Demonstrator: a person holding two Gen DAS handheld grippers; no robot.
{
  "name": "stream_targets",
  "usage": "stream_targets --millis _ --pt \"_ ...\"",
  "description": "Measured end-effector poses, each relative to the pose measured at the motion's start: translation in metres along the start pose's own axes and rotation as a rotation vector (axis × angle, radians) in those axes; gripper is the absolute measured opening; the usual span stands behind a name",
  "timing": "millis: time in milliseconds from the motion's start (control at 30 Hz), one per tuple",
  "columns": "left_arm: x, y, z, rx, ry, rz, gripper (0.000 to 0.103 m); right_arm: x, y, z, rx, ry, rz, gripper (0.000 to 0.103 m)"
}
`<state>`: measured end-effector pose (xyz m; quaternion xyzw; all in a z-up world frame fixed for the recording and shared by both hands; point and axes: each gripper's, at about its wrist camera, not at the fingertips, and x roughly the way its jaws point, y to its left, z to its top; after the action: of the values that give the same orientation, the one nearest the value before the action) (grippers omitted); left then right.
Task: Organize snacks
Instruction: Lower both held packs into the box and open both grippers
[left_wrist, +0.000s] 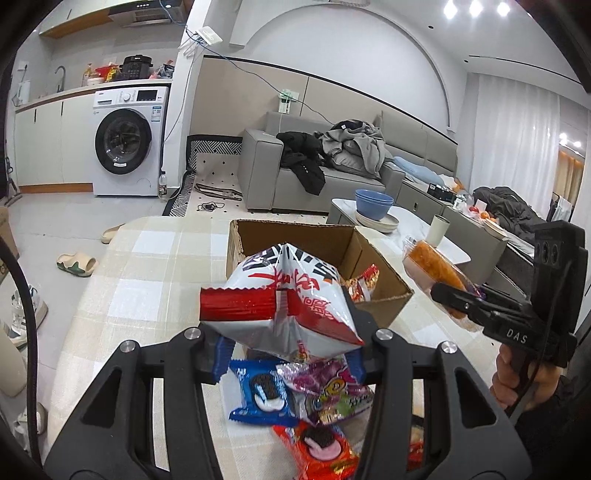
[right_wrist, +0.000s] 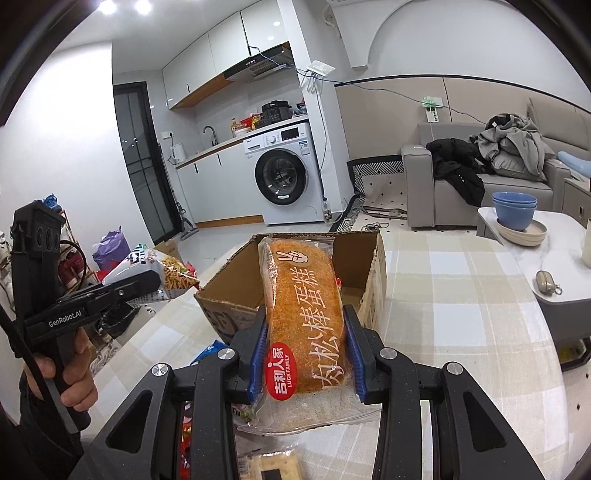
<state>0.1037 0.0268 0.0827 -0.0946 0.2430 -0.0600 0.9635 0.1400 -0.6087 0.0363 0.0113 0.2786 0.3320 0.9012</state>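
Both tongs loaded, both held above the checked worktop (left_wrist: 122, 266) near the open cardboard box (left_wrist: 373, 258).

Left tongs (left_wrist: 284, 354): clamped on the white/red chip bag (left_wrist: 284, 295), pads pinching its lower part. Bag is puffed w/ air, so prob. light and springy, foil-slick; contents look like thin crunchy sticks in the right view, so fragile. Squeeze too hard = crushed snack or popped seal. Best hold IMO is the crimped seam or a corner, not the belly. In the left view the bag hangs at approx. 6 o'clock of the box, just short of the near wall.

Right tongs (right_wrist: 306, 350): clamped across the lower third of the wrapped floss cake (right_wrist: 303, 310), blue pads on both long sides. Clear film wrapper looks slippery; cake inside likely soft, dents easily, light. Grip is low, so the upper end sticks out unsupported toward the box opening and may droop. A mid-length hold would balance better, gentle pressure only. In the right view the cake's top overlaps the box mouth at 12 o'clock; can't tell if it is over the box or just in front.

Loose packs lie on the worktop below the left tongs: blue cookie pack (left_wrist: 258, 395), purple candy pack (left_wrist: 332, 387), orange cookie pack (left_wrist: 317, 446). All flat, light, crinkly; take by an edge seam. Box already has a red packet (left_wrist: 364, 282) inside.
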Motion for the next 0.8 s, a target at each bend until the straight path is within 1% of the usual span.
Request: stream_targets --millis 67,200,400,467,533,633,800 --pt "0.006 -0.003 0.005 0.003 -0.002 0.005 0.045 0.007 -0.001 0.005 0.005 0.004 0.001 0.037" --pt "0.017 -0.011 0.015 0.022 -0.006 0.041 0.046 0.018 -0.001 0.011 0.009 0.010 -0.009 0.037" --pt "0.037 -0.019 0.028 0.023 0.002 0.056 0.046 0.035 -0.001 0.019 0.009 0.032 -0.016 0.037" --pt "0.046 -0.022 0.031 0.028 0.005 0.064 0.046 0.039 0.001 0.022 0.002 0.031 -0.030 0.037" --pt "0.056 -0.023 0.034 0.025 0.008 0.066 0.046 0.045 0.000 0.024 0.012 0.039 -0.014 0.037" --pt "0.072 -0.026 0.037 0.033 0.016 0.074 0.046 0.053 0.002 0.027 -0.001 0.048 -0.034 0.037" --pt "0.098 -0.031 0.040 0.046 0.044 0.086 0.046 0.063 0.002 0.032 -0.007 0.063 -0.034 0.037"
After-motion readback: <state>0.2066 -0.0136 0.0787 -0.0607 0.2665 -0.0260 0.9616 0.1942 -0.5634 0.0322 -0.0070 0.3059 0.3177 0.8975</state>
